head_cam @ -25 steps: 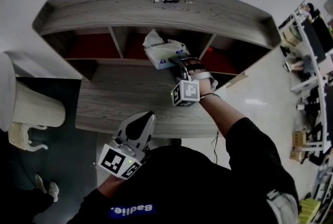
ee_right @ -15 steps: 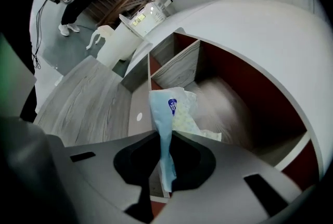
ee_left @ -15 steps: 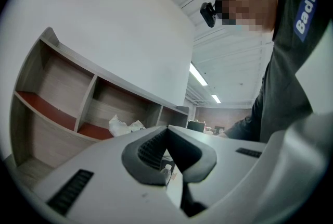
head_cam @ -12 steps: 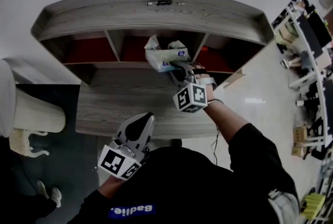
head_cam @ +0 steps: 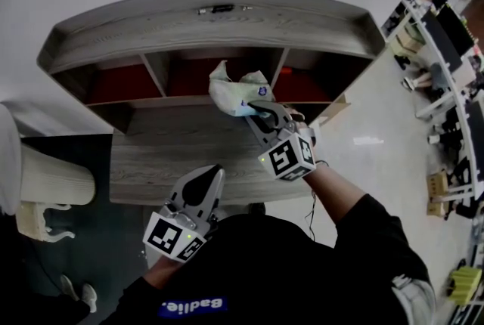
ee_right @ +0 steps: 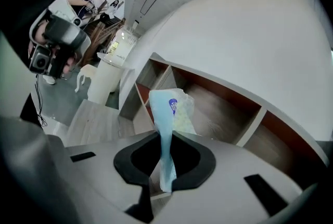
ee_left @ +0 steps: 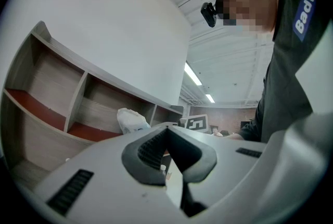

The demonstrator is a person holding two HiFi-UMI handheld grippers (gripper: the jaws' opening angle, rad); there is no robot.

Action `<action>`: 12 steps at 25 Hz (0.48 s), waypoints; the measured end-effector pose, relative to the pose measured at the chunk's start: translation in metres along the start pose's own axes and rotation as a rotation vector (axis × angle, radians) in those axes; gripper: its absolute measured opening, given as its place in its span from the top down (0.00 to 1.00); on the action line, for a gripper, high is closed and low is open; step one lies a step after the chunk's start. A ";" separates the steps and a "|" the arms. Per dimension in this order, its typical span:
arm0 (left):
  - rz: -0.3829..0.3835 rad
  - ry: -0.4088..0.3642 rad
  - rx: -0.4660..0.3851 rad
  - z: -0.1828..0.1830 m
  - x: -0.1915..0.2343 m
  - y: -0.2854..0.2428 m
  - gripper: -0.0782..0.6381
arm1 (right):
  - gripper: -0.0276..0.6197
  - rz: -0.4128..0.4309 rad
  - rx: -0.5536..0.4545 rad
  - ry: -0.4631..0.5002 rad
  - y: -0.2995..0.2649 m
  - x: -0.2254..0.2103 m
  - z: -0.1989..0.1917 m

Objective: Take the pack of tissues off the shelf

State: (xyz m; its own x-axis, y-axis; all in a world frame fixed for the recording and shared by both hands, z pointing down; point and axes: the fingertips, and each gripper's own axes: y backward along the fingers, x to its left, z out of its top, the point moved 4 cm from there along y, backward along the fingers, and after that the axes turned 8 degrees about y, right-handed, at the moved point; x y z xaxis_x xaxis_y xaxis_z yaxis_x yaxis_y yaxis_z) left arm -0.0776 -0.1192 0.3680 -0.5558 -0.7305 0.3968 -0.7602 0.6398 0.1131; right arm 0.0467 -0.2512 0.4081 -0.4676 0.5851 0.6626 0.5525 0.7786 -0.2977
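The pack of tissues (head_cam: 237,91), white and pale blue with a crumpled plastic end, hangs in front of the middle compartment of the wooden shelf (head_cam: 212,21). My right gripper (head_cam: 257,109) is shut on the pack's wrapper, which runs thin between the pads (ee_right: 164,163). The pack (ee_right: 170,111) sticks up beyond the jaws in the right gripper view. My left gripper (head_cam: 204,178) is held low by my body over the desk's front edge, shut with nothing in it. From the left gripper view the pack (ee_left: 131,120) shows far off against the shelf.
The shelf stands on a grey wooden desk (head_cam: 174,153) against a white wall. Its compartments have red floors (head_cam: 125,85). A white cylinder-shaped object (head_cam: 41,180) stands left of the desk. Office desks and people (head_cam: 446,29) are at the far right.
My right gripper has pulled back toward me and to the right with the pack in it. The pack has come out of the middle compartment and now hangs crumpled from the jaws. The left gripper has stayed put.
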 end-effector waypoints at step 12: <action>-0.035 0.001 0.014 -0.002 -0.002 -0.003 0.89 | 0.87 0.025 -0.142 -0.261 0.050 0.011 0.017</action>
State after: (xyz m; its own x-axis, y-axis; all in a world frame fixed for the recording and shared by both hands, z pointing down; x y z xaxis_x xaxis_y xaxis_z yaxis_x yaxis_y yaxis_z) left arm -0.0735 -0.1192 0.3682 -0.5287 -0.7517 0.3942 -0.7834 0.6109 0.1144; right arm 0.0575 -0.2022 0.3884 -0.6039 0.6566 0.4518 0.6483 0.7345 -0.2007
